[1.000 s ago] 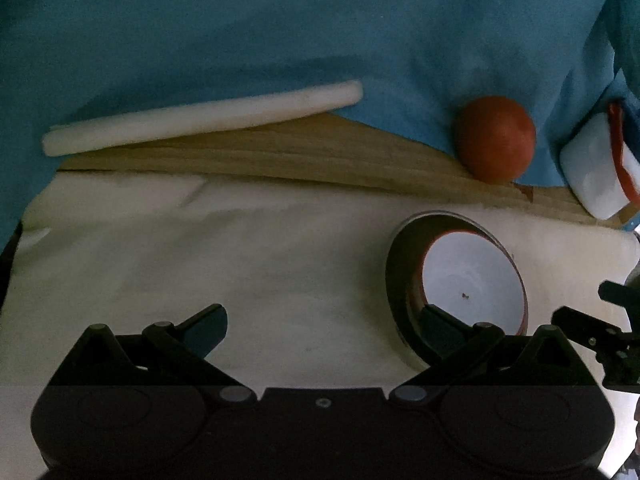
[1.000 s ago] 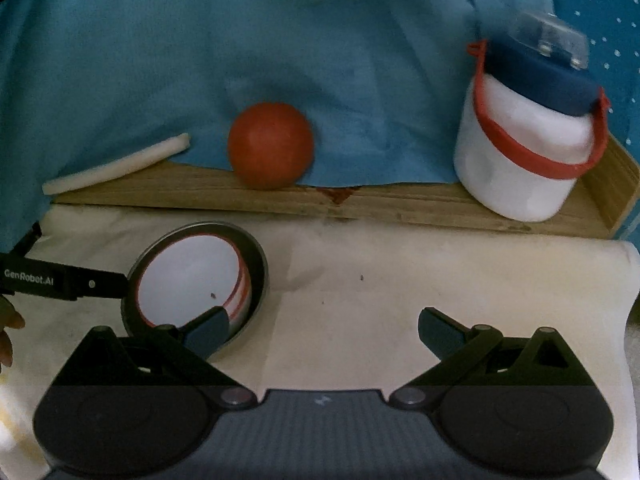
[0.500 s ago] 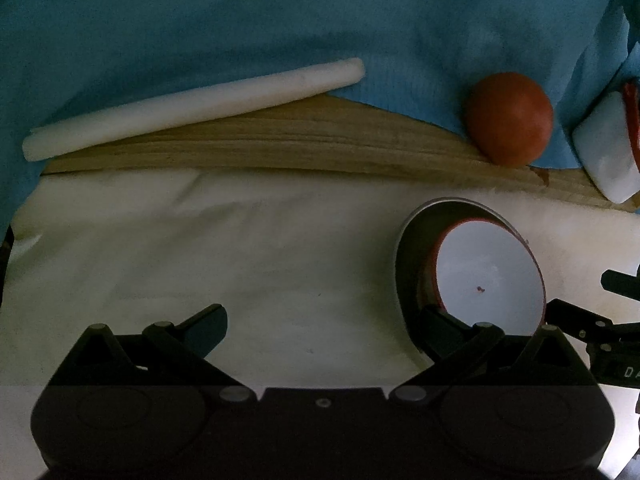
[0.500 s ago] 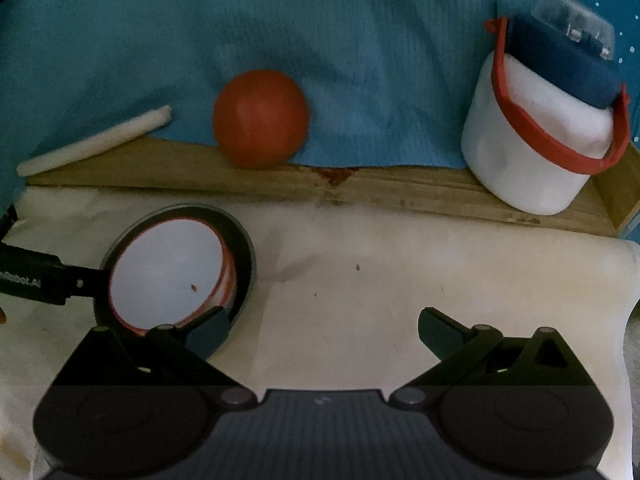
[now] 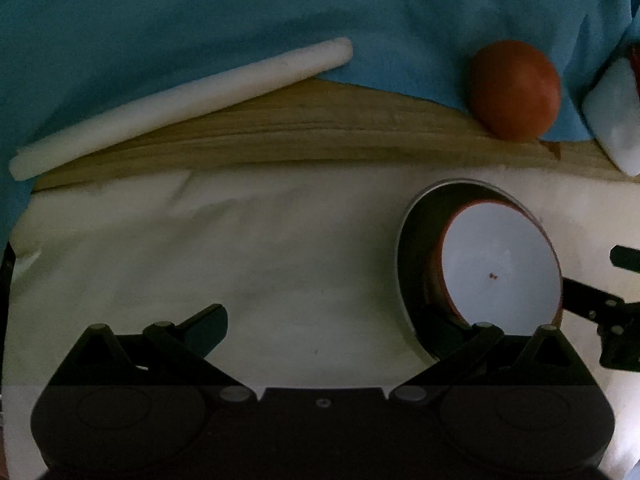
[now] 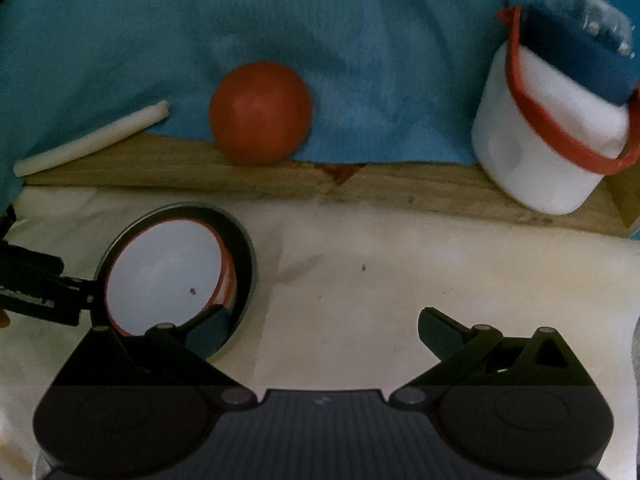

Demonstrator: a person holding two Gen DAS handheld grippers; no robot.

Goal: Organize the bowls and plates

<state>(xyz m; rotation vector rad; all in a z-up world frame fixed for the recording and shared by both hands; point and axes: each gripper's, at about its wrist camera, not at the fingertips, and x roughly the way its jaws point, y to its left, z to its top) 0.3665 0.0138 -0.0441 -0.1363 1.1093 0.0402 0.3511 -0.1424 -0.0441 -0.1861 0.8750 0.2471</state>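
While both my left tongs and right tongs gape wide, neither holds anything. Between them sits the red-rimmed white bowl nested in a dark metal plate.

White jug cut off

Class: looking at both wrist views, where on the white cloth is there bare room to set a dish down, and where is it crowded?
Bare cloth lies between the stacked bowls and the white jug, below the wooden ledge. More lies left of the bowls, under the white rod. It is crowded around the bowls, flanked by both grippers.
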